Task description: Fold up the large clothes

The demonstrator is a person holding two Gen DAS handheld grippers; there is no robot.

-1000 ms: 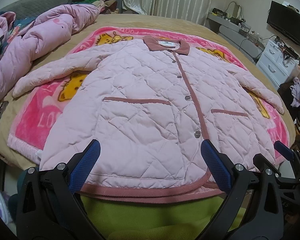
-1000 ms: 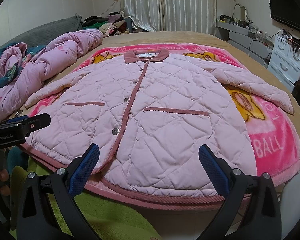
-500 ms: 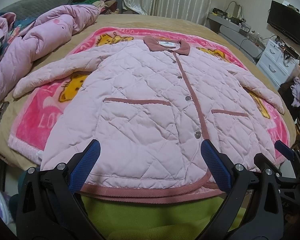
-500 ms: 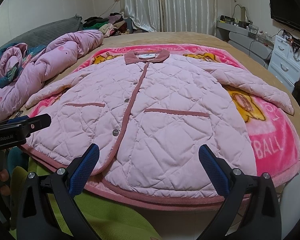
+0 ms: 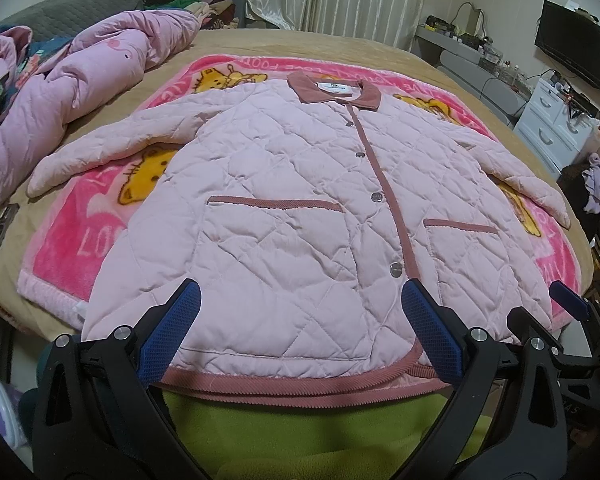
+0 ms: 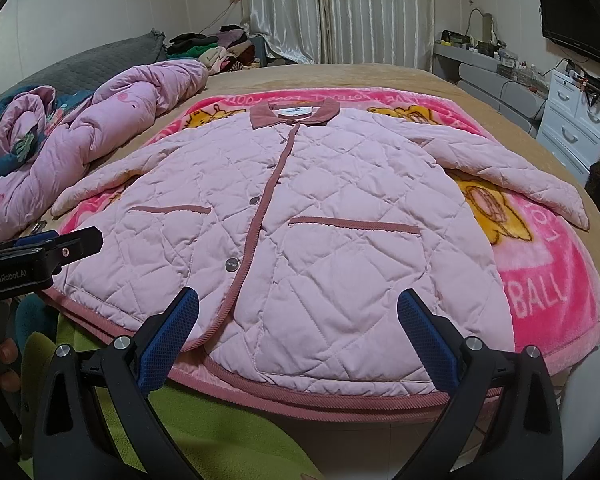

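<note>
The pink quilted jacket (image 5: 292, 216) hides the middle of the pink cartoon-print blanket (image 5: 100, 232). Its collar label (image 6: 296, 111) is too small to read. The crumpled pink duvet (image 5: 60, 92) runs off the left edge, and the small items on the grey shelf (image 6: 480, 46) are indistinct.

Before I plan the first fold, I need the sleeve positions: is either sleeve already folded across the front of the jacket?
No, the left sleeve and right sleeve both lie spread outward from the jacket.
</note>
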